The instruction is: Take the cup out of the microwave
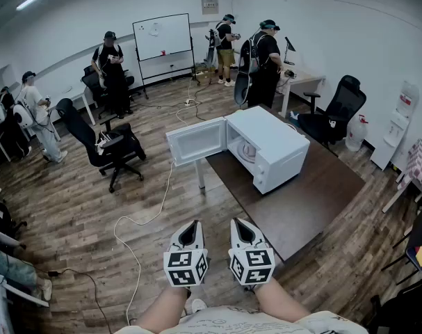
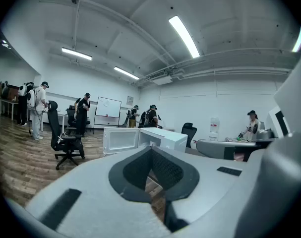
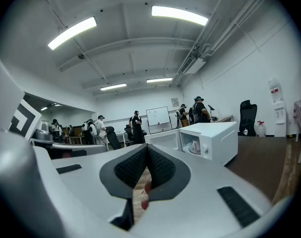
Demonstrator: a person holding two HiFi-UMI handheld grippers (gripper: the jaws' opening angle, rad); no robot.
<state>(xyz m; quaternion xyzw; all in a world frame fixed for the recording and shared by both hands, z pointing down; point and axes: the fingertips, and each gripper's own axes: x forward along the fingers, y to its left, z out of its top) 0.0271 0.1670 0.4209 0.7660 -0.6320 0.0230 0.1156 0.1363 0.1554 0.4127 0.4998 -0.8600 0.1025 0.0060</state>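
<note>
A white microwave stands on a dark brown table with its door swung open to the left. A pale cup sits inside on the turntable; the right gripper view shows the cup in the open cavity. Both grippers hang low in front of the person, well short of the table's near corner. My left gripper and right gripper point toward the microwave, side by side. Each has its jaws together at the tips and nothing between them. The left gripper view shows the microwave from the door side.
A white cable snakes over the wood floor left of the table. Black office chairs stand to the left and another chair behind the table. Several people stand near a whiteboard at the back. A water dispenser is at right.
</note>
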